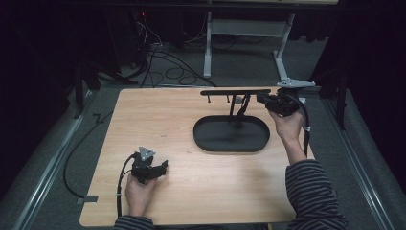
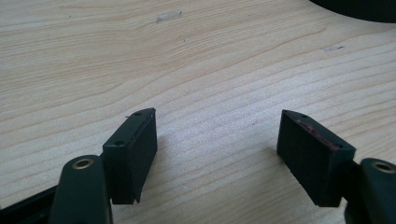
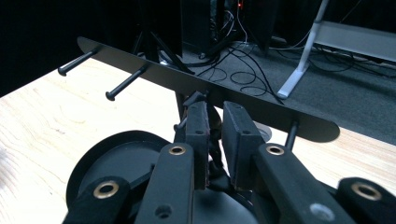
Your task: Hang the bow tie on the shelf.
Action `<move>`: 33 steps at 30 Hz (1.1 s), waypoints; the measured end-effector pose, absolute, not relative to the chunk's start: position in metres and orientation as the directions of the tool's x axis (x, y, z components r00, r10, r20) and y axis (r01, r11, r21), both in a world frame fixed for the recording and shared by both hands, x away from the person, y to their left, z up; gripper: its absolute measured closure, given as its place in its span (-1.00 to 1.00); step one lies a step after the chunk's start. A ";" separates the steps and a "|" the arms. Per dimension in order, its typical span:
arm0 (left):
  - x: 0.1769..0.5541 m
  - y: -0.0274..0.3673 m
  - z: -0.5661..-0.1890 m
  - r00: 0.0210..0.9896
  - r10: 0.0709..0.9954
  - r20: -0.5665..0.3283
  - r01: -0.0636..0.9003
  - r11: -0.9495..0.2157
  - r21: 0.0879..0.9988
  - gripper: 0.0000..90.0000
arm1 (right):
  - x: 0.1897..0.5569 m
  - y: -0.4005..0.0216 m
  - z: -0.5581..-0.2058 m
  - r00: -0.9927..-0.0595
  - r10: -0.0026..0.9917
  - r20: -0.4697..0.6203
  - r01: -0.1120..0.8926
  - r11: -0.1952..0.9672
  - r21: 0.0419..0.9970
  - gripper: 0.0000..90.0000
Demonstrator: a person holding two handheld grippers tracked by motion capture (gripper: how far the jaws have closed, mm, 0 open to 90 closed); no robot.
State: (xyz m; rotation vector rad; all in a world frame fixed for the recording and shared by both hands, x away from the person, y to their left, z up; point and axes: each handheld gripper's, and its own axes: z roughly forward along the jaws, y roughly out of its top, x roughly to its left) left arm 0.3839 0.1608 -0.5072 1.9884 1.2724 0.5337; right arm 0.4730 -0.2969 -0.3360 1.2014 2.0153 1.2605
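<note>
While your left hand (image 1: 139, 191) rests low and left of centre in the high view, its left gripper (image 1: 160, 167) sits on the bare wooden table (image 1: 158, 120), well apart from everything else. Jaws wide there: in the left gripper view both black pads (image 2: 135, 154) stand far apart over wood grain, nothing between them.

Your right gripper (image 1: 261, 99) is at the upper right of the high view, held by your right hand (image 1: 287, 125), level with the crossbar (image 1: 234, 92) of the black stand (image 1: 232, 134). Stand: oval base tray right of centre, thin upright post, flat horizontal bar with short pegs (image 3: 123, 84) sticking out.

In the right gripper view the jaws are narrow, a slim gap between the pads (image 3: 238, 135). A dark dangling item (image 3: 214, 140) hangs just below the bar and shows in that gap, at the centre of the frame. Too dark to name it. Whether the pads press on it you cannot tell from this angle.

A striped sleeve (image 1: 313, 196) shows at the lower right of the high view. Cables on the grey floor (image 1: 249, 67) beyond the table, top centre.
</note>
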 end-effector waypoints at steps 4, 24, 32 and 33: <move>0.384 0.161 -0.507 0.431 0.902 -0.028 0.611 -0.269 0.744 -0.35 | 0.469 -0.299 -0.336 -0.502 0.863 0.057 0.420 0.185 0.888 0.79; 0.384 0.161 -0.507 0.430 0.902 -0.028 0.611 -0.268 0.744 -0.34 | 0.440 -0.311 -0.341 -0.514 0.855 0.065 0.390 0.166 0.906 0.63; 0.384 0.161 -0.507 0.430 0.902 -0.030 0.612 -0.267 0.745 -0.34 | 0.433 -0.313 -0.345 -0.506 0.860 0.066 0.400 0.166 0.901 0.62; 0.384 0.161 -0.507 0.430 0.902 -0.030 0.612 -0.267 0.745 -0.34 | 0.433 -0.313 -0.345 -0.506 0.860 0.066 0.400 0.166 0.901 0.62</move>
